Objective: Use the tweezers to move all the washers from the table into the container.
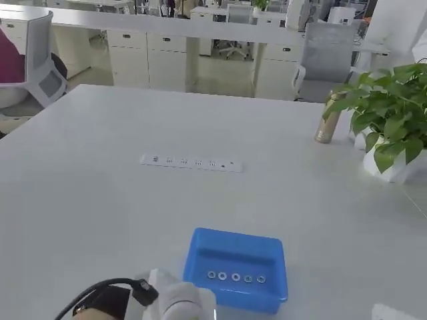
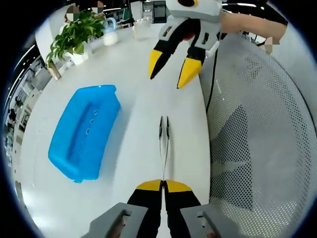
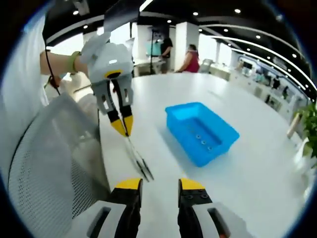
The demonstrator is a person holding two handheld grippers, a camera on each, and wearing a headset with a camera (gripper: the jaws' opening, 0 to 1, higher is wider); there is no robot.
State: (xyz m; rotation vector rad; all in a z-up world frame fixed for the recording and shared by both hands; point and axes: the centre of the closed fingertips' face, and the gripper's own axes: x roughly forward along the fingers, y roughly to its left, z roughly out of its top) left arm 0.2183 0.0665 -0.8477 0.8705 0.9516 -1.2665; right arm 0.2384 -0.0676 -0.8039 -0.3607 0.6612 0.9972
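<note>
Pinches the tweezers [image 2: 164, 141] at the back end with the left gripper [image 2: 163, 184], yellow jaws pressed tight together. Points the thin tips forward over the white table [image 2: 133, 99], close to its edge. Holds the right gripper [image 3: 154, 184] facing them, jaws spread apart, near the tweezer tips but not touching. Shows five little washers [image 1: 235, 277] in a row inside the blue container [image 1: 253, 299], near the table's front edge. Further back: a white power strip [image 1: 191, 163], a gold bottle [image 1: 328, 120] and a green plant [image 1: 393, 107]. Beside the table, a mesh chair [image 2: 257, 124].
</note>
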